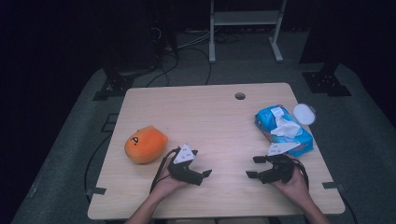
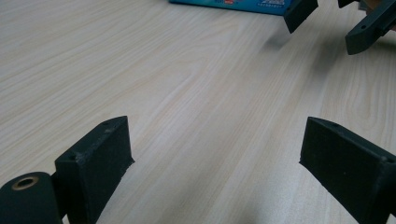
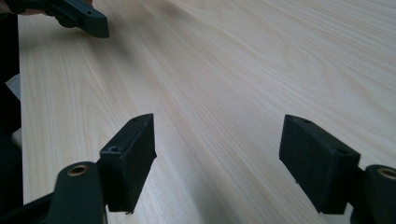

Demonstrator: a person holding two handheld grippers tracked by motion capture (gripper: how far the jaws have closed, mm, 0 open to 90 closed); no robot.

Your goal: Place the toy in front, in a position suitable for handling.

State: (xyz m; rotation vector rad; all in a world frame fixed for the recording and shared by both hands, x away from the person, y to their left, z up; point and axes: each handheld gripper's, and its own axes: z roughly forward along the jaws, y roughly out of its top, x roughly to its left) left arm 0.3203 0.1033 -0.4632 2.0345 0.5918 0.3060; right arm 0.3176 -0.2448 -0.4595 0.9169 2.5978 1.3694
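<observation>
The big table has lots of bare wood in the middle. The blue wipes pack lies near the right edge, just behind the right gripper. The orange toy sits beside the left gripper. Both grippers gape wide, holding nothing.

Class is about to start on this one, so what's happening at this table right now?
A person holds a black two-jaw gripper in each hand over a pale wooden table. The left gripper and right gripper face each other, both open and empty. A round orange plush toy lies beside the left one, a blue pack of tissues just beyond the right. Nothing is grasped yet.
</observation>
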